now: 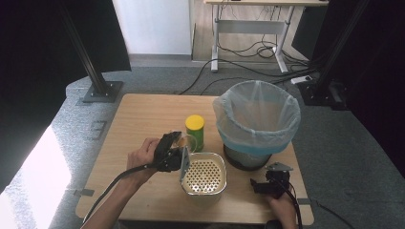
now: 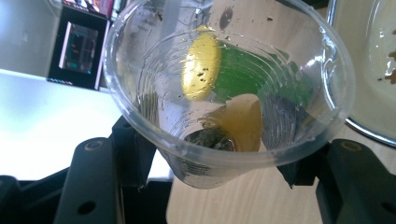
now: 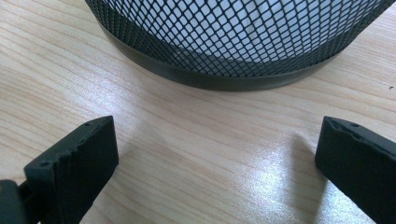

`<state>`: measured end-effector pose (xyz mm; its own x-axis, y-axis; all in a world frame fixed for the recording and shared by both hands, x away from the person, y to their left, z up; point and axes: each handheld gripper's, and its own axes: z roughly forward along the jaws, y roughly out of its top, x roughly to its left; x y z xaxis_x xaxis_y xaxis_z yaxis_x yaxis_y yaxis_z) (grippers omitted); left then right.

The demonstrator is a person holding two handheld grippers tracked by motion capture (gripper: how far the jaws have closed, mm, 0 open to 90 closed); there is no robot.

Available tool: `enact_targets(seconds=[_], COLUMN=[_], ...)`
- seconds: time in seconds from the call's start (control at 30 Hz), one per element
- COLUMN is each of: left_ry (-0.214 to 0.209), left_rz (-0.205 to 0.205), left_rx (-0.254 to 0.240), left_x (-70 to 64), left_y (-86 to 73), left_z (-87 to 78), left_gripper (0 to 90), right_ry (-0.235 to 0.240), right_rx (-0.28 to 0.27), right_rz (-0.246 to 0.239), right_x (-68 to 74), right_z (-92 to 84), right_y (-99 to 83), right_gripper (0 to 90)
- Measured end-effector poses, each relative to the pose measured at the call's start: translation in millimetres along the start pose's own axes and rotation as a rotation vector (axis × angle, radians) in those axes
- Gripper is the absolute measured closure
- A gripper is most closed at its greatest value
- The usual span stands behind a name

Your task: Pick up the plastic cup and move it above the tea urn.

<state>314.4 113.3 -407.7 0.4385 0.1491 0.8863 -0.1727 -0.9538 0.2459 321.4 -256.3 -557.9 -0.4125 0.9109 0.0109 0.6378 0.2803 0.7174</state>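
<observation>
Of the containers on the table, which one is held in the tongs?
The clear plastic cup, clamped by the left tongs and tipped on its side. The green can with the yellow lid, the perforated metal tub and the lined mesh bin stand free.

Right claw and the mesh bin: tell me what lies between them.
Nothing. In the right gripper view, bare wooden table runs from the open right claw to the foot of the mesh bin.

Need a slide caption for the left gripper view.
Left claw grips a tilted clear plastic cup with amber liquid and dark dregs pooled inside.
</observation>
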Motion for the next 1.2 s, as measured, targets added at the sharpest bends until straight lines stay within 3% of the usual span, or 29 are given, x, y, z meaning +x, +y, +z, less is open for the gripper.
enact_targets(seconds=[0.23,0.33,1.2], left_ry=[0.063,0.094,0.217], left_rz=[0.079,0.131,0.339], left_rx=[-0.003,-0.005,-0.036], left_x=[-7.3,-11.8,-28.8], left_y=[6.0,8.5,16.4], left_z=[-1.6,-2.4,-6.4], left_gripper=[37.7,37.7,37.7], right_ry=[0.0,0.0,0.0], right_rx=[0.001,0.001,0.001], right_rz=[-0.002,-0.002,-0.002], right_x=[-0.1,-0.1,-0.1], right_z=[0.0,0.0,0.0], right_y=[0.0,-0.1,0.0], right_gripper=[0.0,0.0,0.0])
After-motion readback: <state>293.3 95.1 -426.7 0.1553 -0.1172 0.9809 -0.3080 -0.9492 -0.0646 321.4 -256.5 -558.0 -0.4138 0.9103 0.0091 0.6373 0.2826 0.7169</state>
